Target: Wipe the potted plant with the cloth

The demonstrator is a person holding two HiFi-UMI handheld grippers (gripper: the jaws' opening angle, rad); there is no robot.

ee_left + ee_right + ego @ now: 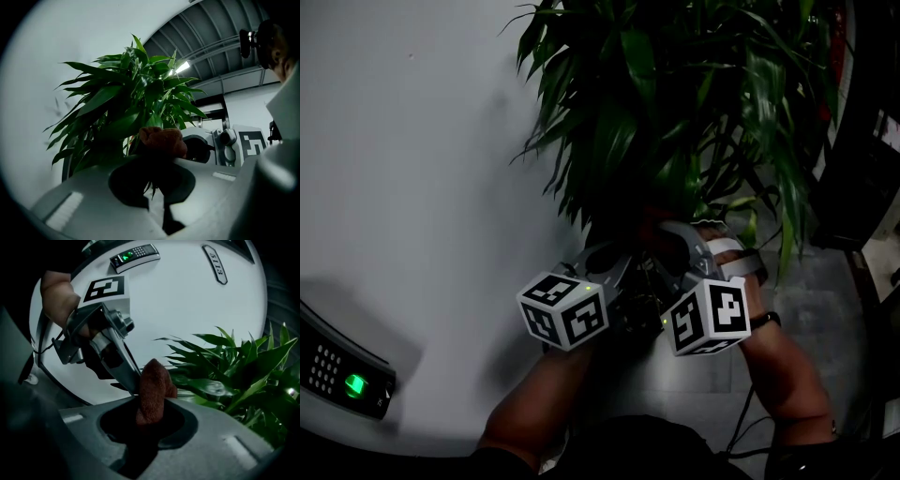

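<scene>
Softly nubby cloth (152, 390) beside glossy pointed leaves (205, 384)

White wall (412, 141) with a green-lit keypad (342, 375), grey tiled floor (825, 291) below; a strip light (182, 67) glows under a ribbed ceiling (211, 42).

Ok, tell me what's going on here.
A person holds a gripper in each hand, close under the leaves of the potted plant. The right gripper is shut on a brown cloth. The left gripper is shut too, right by the cloth; whether it pinches anything is too dark to tell.
</scene>
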